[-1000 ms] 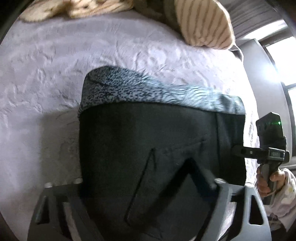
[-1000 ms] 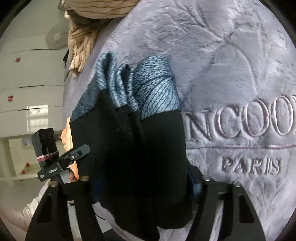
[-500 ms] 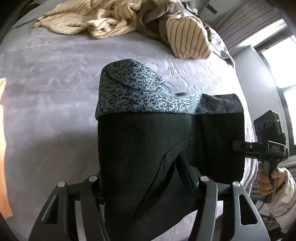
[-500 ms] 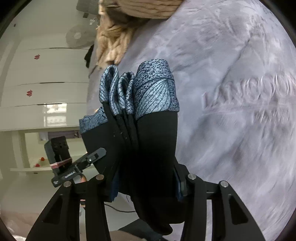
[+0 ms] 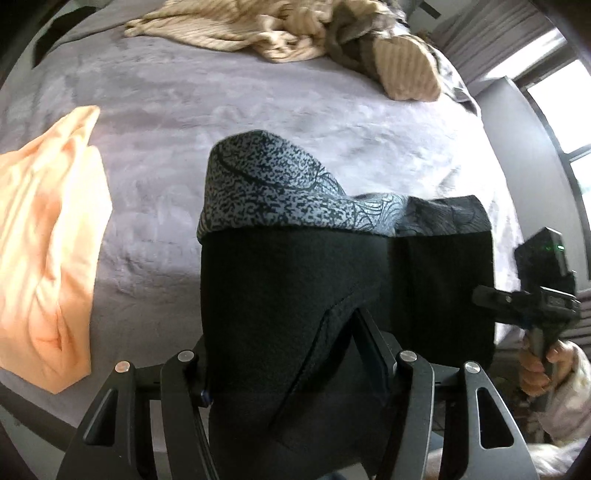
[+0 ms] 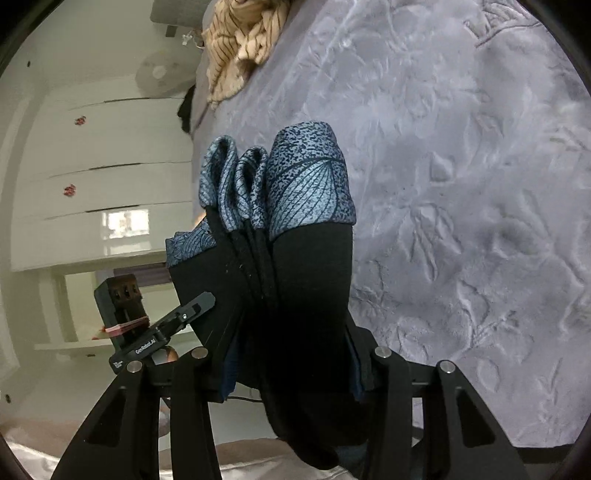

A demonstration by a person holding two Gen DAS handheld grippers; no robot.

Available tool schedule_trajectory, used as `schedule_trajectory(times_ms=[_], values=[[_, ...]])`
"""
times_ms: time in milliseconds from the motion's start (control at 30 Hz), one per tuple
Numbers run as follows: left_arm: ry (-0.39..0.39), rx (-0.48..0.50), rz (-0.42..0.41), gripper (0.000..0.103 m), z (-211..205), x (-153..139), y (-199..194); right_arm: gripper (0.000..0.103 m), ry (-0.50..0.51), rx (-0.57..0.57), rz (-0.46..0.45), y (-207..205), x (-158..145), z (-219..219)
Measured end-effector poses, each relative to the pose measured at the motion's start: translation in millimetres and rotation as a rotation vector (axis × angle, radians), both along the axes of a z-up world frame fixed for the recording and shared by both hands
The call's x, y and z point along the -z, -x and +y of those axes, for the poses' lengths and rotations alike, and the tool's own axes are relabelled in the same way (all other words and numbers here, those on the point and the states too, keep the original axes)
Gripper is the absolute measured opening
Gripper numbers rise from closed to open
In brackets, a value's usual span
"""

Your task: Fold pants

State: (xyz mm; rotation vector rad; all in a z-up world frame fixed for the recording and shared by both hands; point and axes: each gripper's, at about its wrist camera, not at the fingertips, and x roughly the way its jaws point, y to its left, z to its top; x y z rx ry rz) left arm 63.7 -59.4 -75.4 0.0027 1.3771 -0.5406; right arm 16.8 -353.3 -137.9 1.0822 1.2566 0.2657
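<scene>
The folded black pants point(image 5: 295, 295) with a blue-grey patterned band point(image 5: 273, 199) hang in the air above the purple bedspread point(image 5: 221, 110). My left gripper point(image 5: 295, 354) is shut on one end of the bundle. My right gripper point(image 6: 291, 350) is shut on the other end, where the stacked layers point(image 6: 295, 280) and patterned cuffs point(image 6: 306, 184) show edge-on. The right gripper also shows at the right of the left wrist view point(image 5: 535, 295). The left gripper shows at the left of the right wrist view point(image 6: 147, 332).
A folded peach garment point(image 5: 48, 240) lies on the bedspread at the left. A heap of beige striped clothes point(image 5: 295, 33) lies at the far side, also seen in the right wrist view point(image 6: 240, 40). White cupboard doors point(image 6: 92, 166) stand beyond the bed.
Both grippers have lifted the folded pants off the bedspread and pulled back. The peach garment has come into the left wrist view.
</scene>
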Motion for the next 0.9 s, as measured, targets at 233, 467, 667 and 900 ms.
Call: schedule_trajectory(times_ms=[233, 467, 667, 900], values=[[-0.100, -0.112, -0.005, 0.082, 12, 66, -10, 0.057, 0.229, -0.024, 0.178, -11, 43, -6], [-0.160, -0.118, -0.146, 0.082, 34, 14, -6, 0.039, 0.398, -0.010, 0.170, 5, -2, -25], [-0.111, -0.025, -0.155, 0.082, -6, 15, 1, 0.024, 0.462, -0.074, 0.043, -22, -27, 6], [-0.241, -0.066, -0.131, 0.082, -24, 63, -4, 0.023, 0.570, -0.167, 0.123, -35, 14, 29]])
